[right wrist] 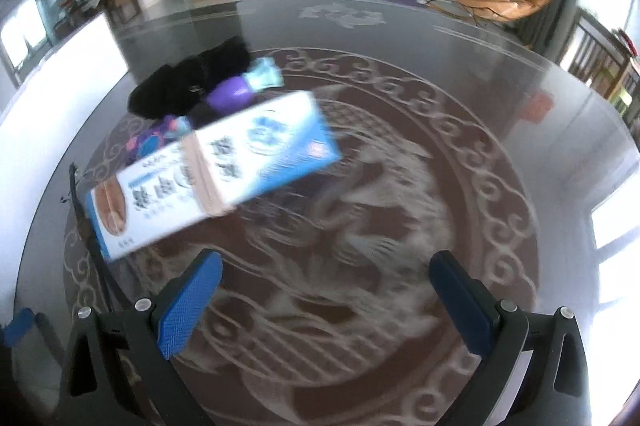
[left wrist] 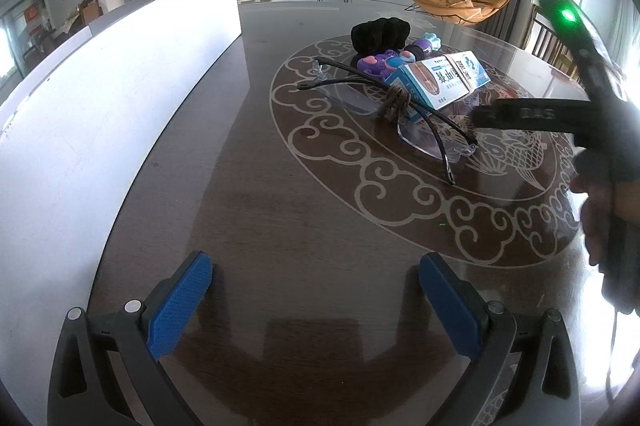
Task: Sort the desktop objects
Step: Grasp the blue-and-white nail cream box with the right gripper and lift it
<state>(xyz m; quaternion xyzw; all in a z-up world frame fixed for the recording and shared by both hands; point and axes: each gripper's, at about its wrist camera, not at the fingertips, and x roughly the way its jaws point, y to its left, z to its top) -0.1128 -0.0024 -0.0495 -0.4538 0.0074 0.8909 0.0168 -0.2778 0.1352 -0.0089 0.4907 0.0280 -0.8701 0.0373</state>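
Above, my right tool (right wrist: 326,300) hangs open-jawed, empty, poised to take the blue-and-white cardboard box (right wrist: 212,171); left tool (left wrist: 316,300) likewise open.

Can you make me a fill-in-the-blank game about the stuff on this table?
1. The box lying on the pile is white and ____.
2. The left tool has its two fingers spread ____.
3. The clear glasses have thin arms coloured ____.
4. Beside the pile stands a long ____ bin.

Missing words: blue; open; black; white
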